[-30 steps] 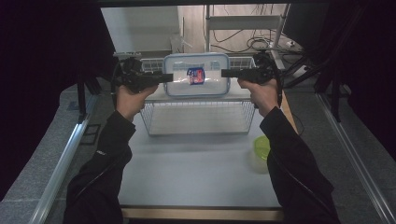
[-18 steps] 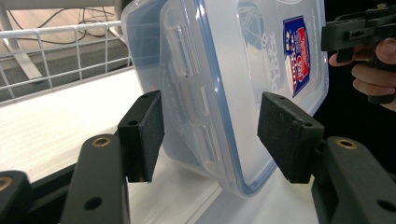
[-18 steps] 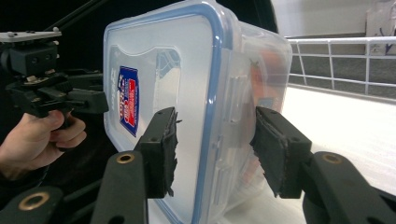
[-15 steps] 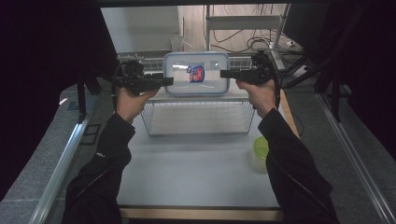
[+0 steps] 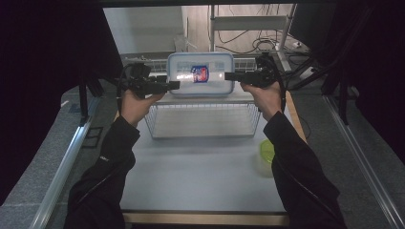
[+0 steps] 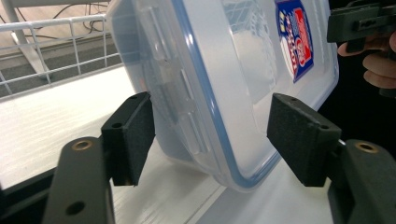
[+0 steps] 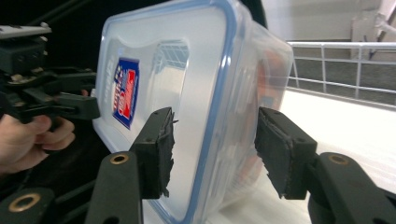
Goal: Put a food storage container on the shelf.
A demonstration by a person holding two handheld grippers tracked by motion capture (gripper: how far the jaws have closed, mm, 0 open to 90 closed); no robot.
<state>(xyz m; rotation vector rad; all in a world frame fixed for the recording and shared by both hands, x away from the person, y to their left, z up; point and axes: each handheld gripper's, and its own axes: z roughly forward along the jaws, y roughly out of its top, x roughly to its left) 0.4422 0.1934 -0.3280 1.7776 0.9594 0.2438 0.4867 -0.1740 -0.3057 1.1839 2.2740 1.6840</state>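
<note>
Clear, stiff plastic made the lidded food container (image 5: 200, 75) look light but slick; it sat on the white shelf (image 5: 205, 98) above the wire basket (image 5: 204, 120). The left gripper (image 5: 173, 85) had just been spreading its fingers (image 6: 133, 135) off the container's end; the right gripper (image 5: 230, 76) likewise, fingers (image 7: 159, 149) apart about the rim. The latched ends seemed the best hold. One container, one basket, one green cup (image 5: 267, 151) on the bench (image 5: 200, 181).
</note>
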